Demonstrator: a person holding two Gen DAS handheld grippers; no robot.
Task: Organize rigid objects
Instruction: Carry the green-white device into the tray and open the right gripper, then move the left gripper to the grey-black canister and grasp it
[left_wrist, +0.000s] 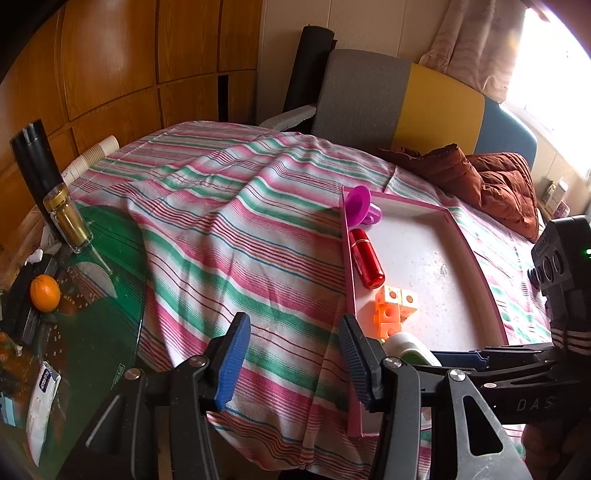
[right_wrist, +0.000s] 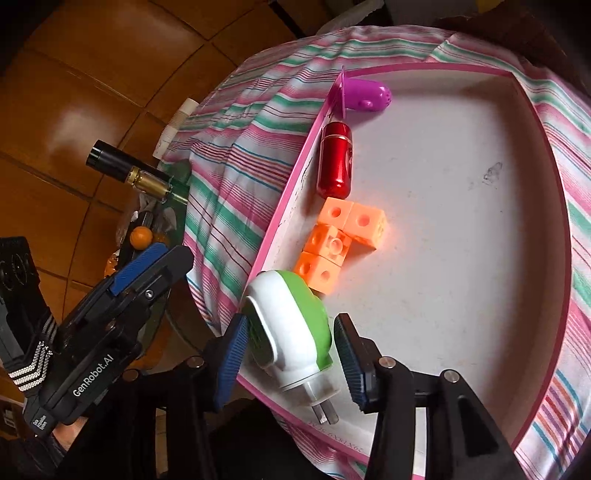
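White lettering "GenRobot.AI" runs along the black plastic body of the left gripper (right_wrist: 153, 267) in the right wrist view. Pale letters "DAS" — the rest cut off — stand on the black body of the right gripper (left_wrist: 460, 357). Small print on the pink-rimmed white tray's (right_wrist: 461, 417) near wall is upside down and unreadable.

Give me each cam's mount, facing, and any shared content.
Left wrist: on the left gripper, angled down over the striped cloth; jaws apart, nothing between; right gripper at right.
Right wrist: on the right gripper, facing into the pink-rimmed tray; jaws flank the green-white plug-in device, left gripper at left.
Shared: tray, red capsule, orange cubes.
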